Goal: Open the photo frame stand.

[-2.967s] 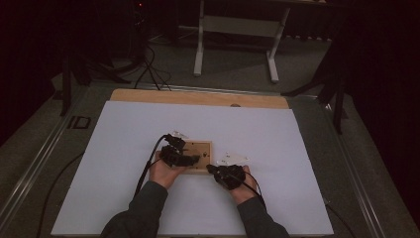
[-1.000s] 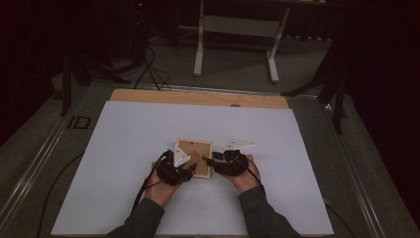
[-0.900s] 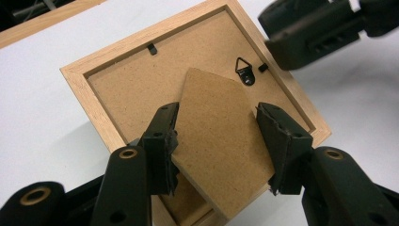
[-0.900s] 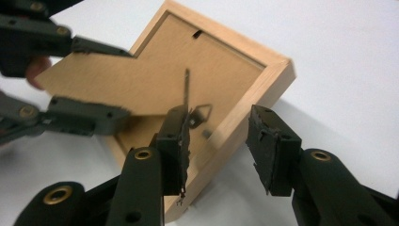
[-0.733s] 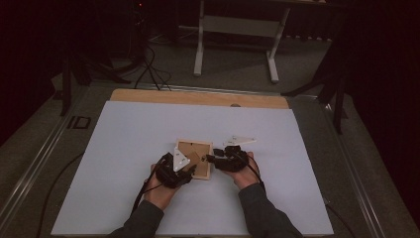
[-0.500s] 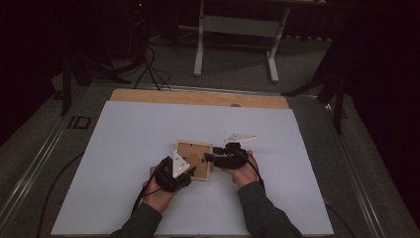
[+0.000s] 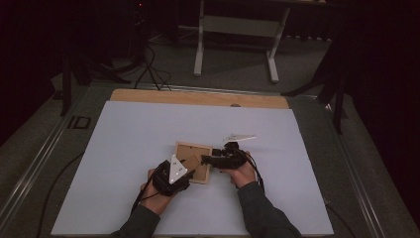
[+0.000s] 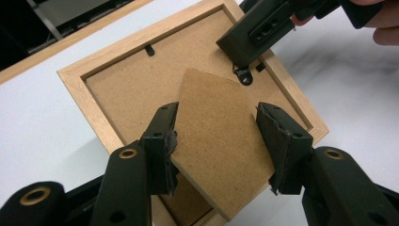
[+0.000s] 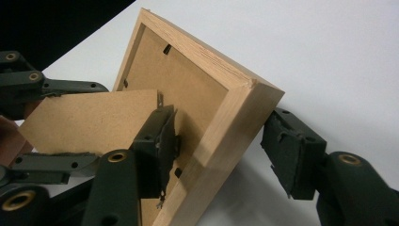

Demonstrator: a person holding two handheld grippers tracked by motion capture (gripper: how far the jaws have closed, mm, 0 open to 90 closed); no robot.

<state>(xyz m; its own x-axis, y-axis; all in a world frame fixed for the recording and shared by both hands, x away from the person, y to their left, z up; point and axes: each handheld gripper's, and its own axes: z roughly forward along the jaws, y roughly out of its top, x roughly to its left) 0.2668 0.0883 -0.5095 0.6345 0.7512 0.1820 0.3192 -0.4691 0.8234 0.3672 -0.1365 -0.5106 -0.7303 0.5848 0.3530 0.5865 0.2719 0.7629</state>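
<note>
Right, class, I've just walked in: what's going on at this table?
A person works with two tongs on a wooden picture frame lying back-up on the white table. The left tongs are shut on the frame's fibreboard stand flap, lifting it. The right tongs straddle the frame's edge; their jaws have just been opening, one pad off the wood.

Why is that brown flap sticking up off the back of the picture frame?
That is the stand flap, lifted off the face-down picture frame between the left gripper jaws. The black pads look frayed; the frame sits askew on the table.
</note>
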